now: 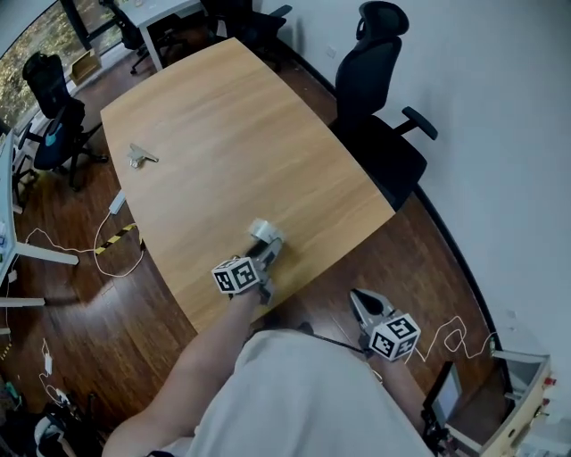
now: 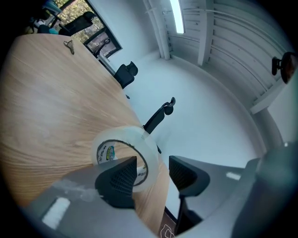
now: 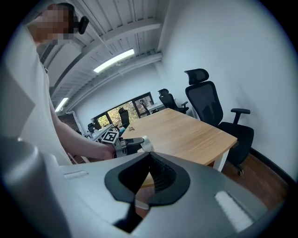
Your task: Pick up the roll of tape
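Left claw [image 2: 152,161] gaping at the roll of tape [image 2: 120,135]
Its wall is sitting between those spread jaws; the right claw [image 3: 150,159], pinched together, is hanging farther from it.

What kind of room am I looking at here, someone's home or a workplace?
Most likely an office meeting room: a long wooden table, a black swivel office chair beside it by the wall, and a white desk with more chairs beyond.

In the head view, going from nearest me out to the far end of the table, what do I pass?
right gripper → left gripper → roll of tape → small metal clip
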A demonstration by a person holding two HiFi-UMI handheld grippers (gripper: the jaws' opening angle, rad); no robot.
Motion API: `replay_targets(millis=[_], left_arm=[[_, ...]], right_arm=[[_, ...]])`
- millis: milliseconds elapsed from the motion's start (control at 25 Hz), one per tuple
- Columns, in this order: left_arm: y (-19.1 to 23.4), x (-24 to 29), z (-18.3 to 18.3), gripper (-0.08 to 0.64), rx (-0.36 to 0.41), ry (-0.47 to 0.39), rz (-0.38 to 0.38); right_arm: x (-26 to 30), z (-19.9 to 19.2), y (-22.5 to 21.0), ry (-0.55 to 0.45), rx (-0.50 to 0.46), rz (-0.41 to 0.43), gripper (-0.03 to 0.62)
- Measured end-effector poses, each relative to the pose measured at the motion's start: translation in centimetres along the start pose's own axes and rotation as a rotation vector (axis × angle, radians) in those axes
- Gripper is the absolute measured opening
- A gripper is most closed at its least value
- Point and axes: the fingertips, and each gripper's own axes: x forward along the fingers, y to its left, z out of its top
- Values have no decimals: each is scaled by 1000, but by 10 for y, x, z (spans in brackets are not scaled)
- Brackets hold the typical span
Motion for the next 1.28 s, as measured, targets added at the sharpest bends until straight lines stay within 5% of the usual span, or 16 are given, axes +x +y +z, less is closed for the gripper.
replay_targets(millis=[1280], left_arm=[[7, 17, 38, 100, -213, -125, -177]], right_arm=[[25, -1, 7, 0, 16, -103, 6]])
